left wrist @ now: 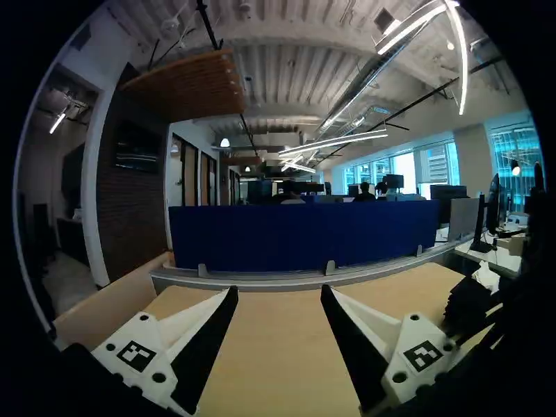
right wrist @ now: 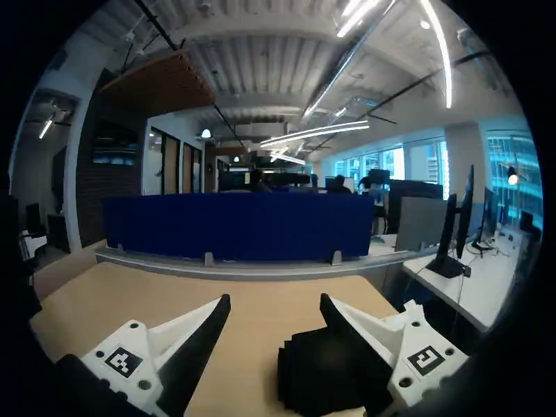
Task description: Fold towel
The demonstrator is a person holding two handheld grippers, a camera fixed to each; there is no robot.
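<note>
A: Black cloth is lying off to the right of the left claw (left wrist: 278, 290) in the left gripper view, isn't it?

B: It is looking like the towel (left wrist: 467, 304), well outside the right finger. The fingers are standing spread over bare wooden table (left wrist: 278, 354), pinching nothing.

A: And in the right gripper view?

B: The right claw (right wrist: 274, 299) is gaping too, gripping nothing. The towel (right wrist: 313, 365) is lying just below the gap, partly running beneath the right finger. It is looking bunched into a thick stack, not laid flat.

A: So what is worrying you?

B: The layers, I am thinking. If the claw is closing on the top of that stack, it may be catching one layer or several at once, and the fold could be coming out crooked. The cloth is also sitting near the table edge beyond the right finger, so a drag that way could be pulling it off. And the left claw is sitting well apart from it, so a one-sided lift may be twisting it
</note>
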